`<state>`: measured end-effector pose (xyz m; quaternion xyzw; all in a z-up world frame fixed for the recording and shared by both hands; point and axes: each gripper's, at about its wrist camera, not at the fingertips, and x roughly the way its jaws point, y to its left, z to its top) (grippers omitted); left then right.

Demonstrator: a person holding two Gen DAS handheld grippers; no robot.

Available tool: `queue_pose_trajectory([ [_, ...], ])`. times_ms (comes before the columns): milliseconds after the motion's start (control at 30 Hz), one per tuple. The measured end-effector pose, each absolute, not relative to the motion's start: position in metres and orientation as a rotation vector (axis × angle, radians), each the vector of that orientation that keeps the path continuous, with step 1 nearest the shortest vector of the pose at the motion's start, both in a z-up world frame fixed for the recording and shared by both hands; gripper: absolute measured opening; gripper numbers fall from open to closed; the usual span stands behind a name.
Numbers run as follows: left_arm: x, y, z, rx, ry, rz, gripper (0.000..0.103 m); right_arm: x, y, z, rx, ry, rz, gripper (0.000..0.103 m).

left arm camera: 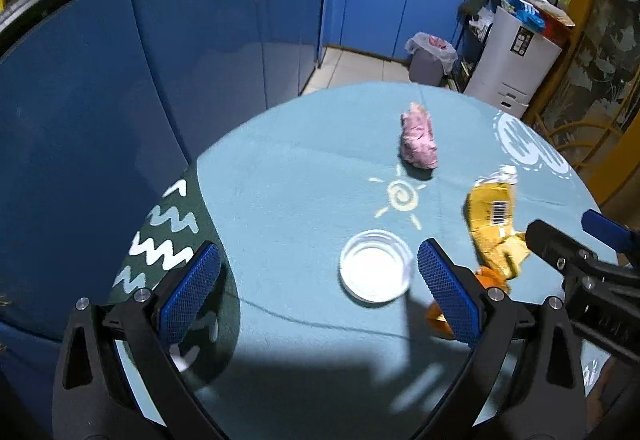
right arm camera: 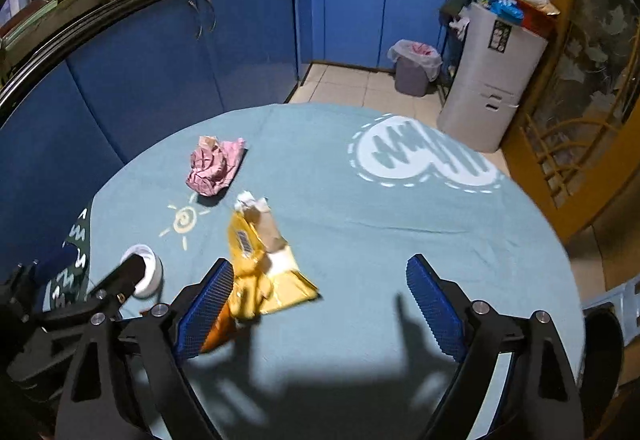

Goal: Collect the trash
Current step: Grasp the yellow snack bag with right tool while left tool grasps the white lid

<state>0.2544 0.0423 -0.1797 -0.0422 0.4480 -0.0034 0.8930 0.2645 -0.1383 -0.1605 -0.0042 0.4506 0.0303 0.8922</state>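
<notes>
hovering my right gripper (right arm camera: 320,304) over the table (right arm camera: 400,232), jaws wide and holding nothing, yellow wrapper (right arm camera: 260,260) at 10 o'clock, left gripper (left arm camera: 320,292) released too.

Both looking steeply down from close above the round table (left arm camera: 288,144), facing the blue cabinets (left arm camera: 200,40). Left wrist view set over the table's near-left edge, right wrist view further right. Shared: the sun motif (left arm camera: 401,196) (right arm camera: 185,219), pink wrapper (left arm camera: 418,140) (right arm camera: 214,166), yellow wrapper (left arm camera: 494,216) (right arm camera: 260,260), bin (right arm camera: 414,66).
</notes>
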Motion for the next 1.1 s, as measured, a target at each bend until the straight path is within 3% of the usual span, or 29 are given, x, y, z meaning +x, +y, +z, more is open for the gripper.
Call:
queue_pose_trajectory([
  [100, 0.254, 0.053, -0.186, -0.091, 0.941, 0.015, 0.097, 0.273, -0.127, -0.164, -0.018, 0.956, 0.089, 0.081],
  [233, 0.253, 0.069, -0.188, -0.11, 0.942, 0.05, 0.086, 0.279, -0.108, -0.172, -0.053, 0.979, 0.122, 0.077],
  [367, 0.25, 0.076, -0.187, -0.113, 0.941, 0.058, 0.075, 0.282, -0.098, -0.184, -0.076, 1.023, 0.13, 0.061],
  [500, 0.246, 0.082, -0.185, -0.135, 0.936, 0.056, 0.071, 0.28, -0.102, -0.182, -0.048, 1.021, 0.143, 0.043],
  [533, 0.246, 0.082, -0.186, -0.138, 0.933, 0.053, 0.065, 0.279, -0.102, -0.181, -0.051, 1.019, 0.145, 0.043],
  [600, 0.245, 0.082, -0.184, -0.128, 0.923, 0.051, 0.05, 0.275, -0.1, -0.179, -0.073, 1.005, 0.145, 0.027],
  [633, 0.243, 0.087, -0.184, -0.139, 0.93, 0.038, 0.04, 0.273, -0.099, -0.178, -0.084, 1.005, 0.141, 0.026],
  [700, 0.244, 0.087, -0.183, -0.153, 0.931, 0.029, 0.038, 0.27, -0.099, -0.177, -0.085, 0.997, 0.142, 0.026],
  [767, 0.247, 0.087, -0.182, -0.17, 0.93, 0.007, 0.02, 0.267, -0.101, -0.175, -0.086, 0.987, 0.141, 0.024],
  [900, 0.247, 0.092, -0.182, -0.236, 0.938, -0.025, 0.006, 0.262, -0.106, -0.168, -0.081, 0.964, 0.136, 0.024],
  [967, 0.248, 0.094, -0.182, -0.265, 0.943, -0.04, 0.001, 0.261, -0.109, -0.164, -0.075, 0.953, 0.134, 0.024],
  [1100, 0.242, 0.096, -0.174, -0.28, 0.912, -0.058, 0.0, 0.262, -0.116, -0.159, -0.054, 0.943, 0.13, 0.024],
])
